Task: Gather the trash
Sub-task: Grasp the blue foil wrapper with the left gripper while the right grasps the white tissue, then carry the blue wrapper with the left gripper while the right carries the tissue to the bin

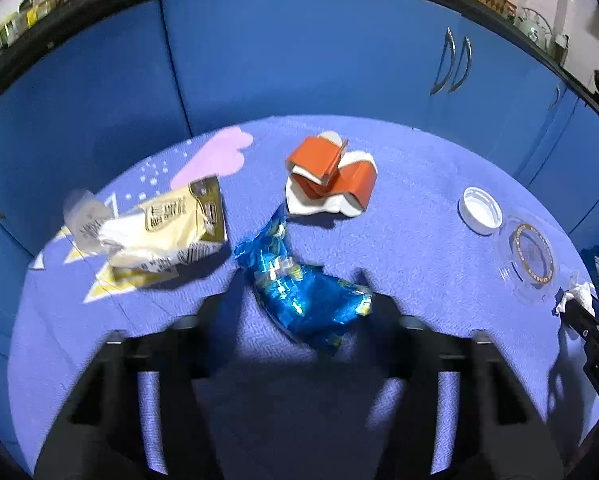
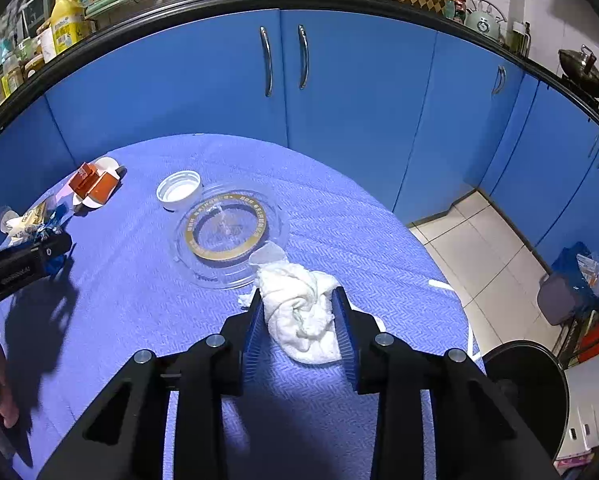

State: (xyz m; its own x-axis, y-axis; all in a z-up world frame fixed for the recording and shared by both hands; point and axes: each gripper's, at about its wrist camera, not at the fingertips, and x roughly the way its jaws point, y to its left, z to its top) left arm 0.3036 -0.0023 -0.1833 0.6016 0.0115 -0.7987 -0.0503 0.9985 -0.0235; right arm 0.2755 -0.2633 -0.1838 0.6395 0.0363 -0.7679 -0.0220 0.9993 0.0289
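A crumpled shiny blue wrapper [image 1: 299, 292] lies on the blue tablecloth between the fingers of my left gripper [image 1: 295, 300]. The right finger touches its edge and the left finger stands a little apart, so the jaws are open around it. My right gripper [image 2: 299, 300] is shut on a wadded white tissue [image 2: 299, 320], with its ribbed blue pads pressing both sides. More trash lies on the cloth: a cream and gold wrapper [image 1: 167, 228], a folded orange and white carton [image 1: 327, 176], a white cap [image 1: 479, 210] and a clear plastic lid with a gold ring [image 2: 225, 232].
The round table [image 2: 359, 216] stands close to blue cabinet doors [image 2: 339, 92]. A black round bin [image 2: 527, 384] sits on the tiled floor at the table's lower right. A grey bin with a blue bag [image 2: 567, 292] stands further right.
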